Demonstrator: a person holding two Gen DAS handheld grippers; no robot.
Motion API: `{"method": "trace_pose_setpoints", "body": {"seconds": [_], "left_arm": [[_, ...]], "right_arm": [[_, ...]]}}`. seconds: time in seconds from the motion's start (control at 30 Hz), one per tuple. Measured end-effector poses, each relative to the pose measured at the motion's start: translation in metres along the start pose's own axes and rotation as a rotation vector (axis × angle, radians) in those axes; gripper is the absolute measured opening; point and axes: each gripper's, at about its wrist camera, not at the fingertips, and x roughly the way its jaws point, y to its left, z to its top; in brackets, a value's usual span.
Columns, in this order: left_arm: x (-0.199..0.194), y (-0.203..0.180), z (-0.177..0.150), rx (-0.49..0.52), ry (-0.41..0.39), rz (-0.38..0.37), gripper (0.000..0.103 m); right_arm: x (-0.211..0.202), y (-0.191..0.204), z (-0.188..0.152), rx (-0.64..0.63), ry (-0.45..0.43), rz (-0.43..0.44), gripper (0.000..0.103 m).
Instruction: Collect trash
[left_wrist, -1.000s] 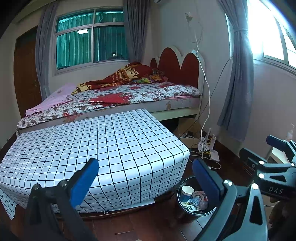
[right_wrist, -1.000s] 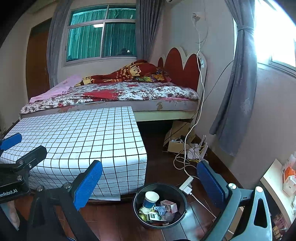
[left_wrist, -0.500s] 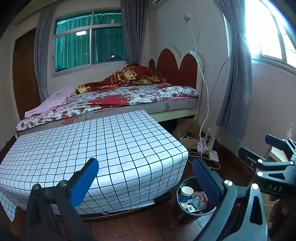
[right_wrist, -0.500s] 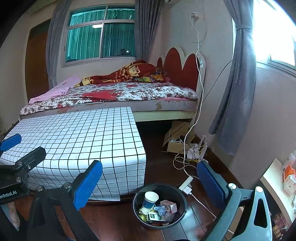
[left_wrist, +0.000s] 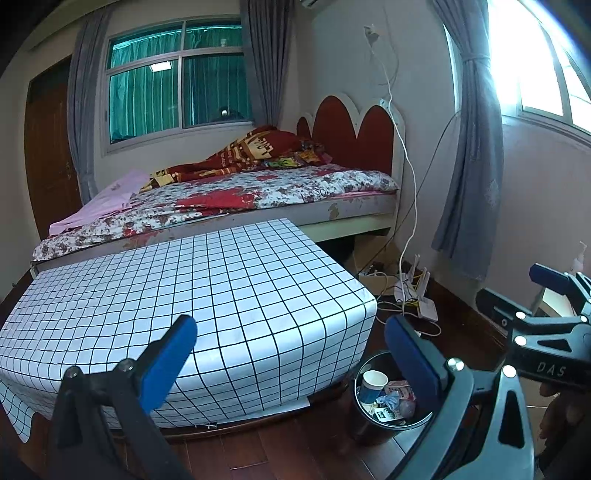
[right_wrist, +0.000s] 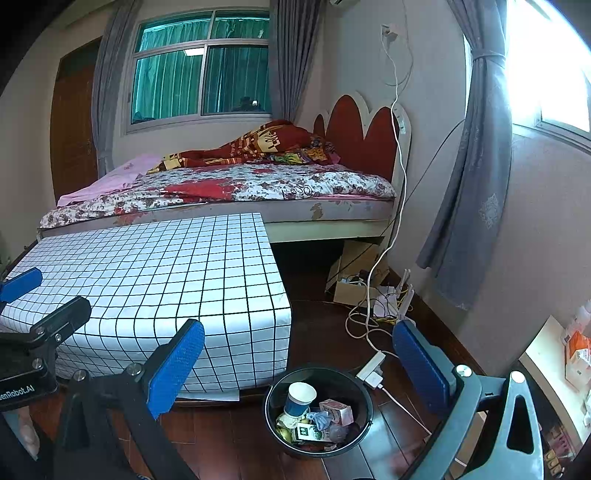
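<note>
A black trash bin (right_wrist: 364, 402) stands on the wood floor by the table's corner and holds a paper cup (right_wrist: 301, 398), a small pink carton (right_wrist: 338, 410) and other scraps. It also shows in the left wrist view (left_wrist: 360, 413). My left gripper (left_wrist: 290, 363) is open and empty, held above the checked table's near edge. My right gripper (right_wrist: 299, 363) is open and empty, above and just in front of the bin. Each gripper shows in the other's view, the right one (left_wrist: 546, 317) at the right edge, the left one (right_wrist: 37, 302) at the left edge.
A low table with a white checked cloth (left_wrist: 177, 295) fills the middle. Behind it is a bed (left_wrist: 240, 195) with a red headboard. Cables, a power strip (right_wrist: 371, 371) and a cardboard box (right_wrist: 354, 284) lie on the floor by the curtained wall.
Both grippers stay open and empty. The left view has shifted slightly, with the room sitting a little lower in frame. The right view is almost unchanged.
</note>
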Motion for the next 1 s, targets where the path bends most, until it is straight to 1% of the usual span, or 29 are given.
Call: {"method": "trace_pose_setpoints", "body": {"seconds": [0.33,1.0], "left_arm": [[0.0009,-0.0008,0.0019,0.018,-0.006,-0.007,0.102],[0.0015,-0.0012,0.0022,0.02,-0.005,-0.011,0.102]], "right_arm": [[0.0023,-0.003,-0.0004,0.002,0.0,-0.001,0.103],[0.0008,-0.0039,0.0018,0.009,-0.004,0.005,0.103]]}}
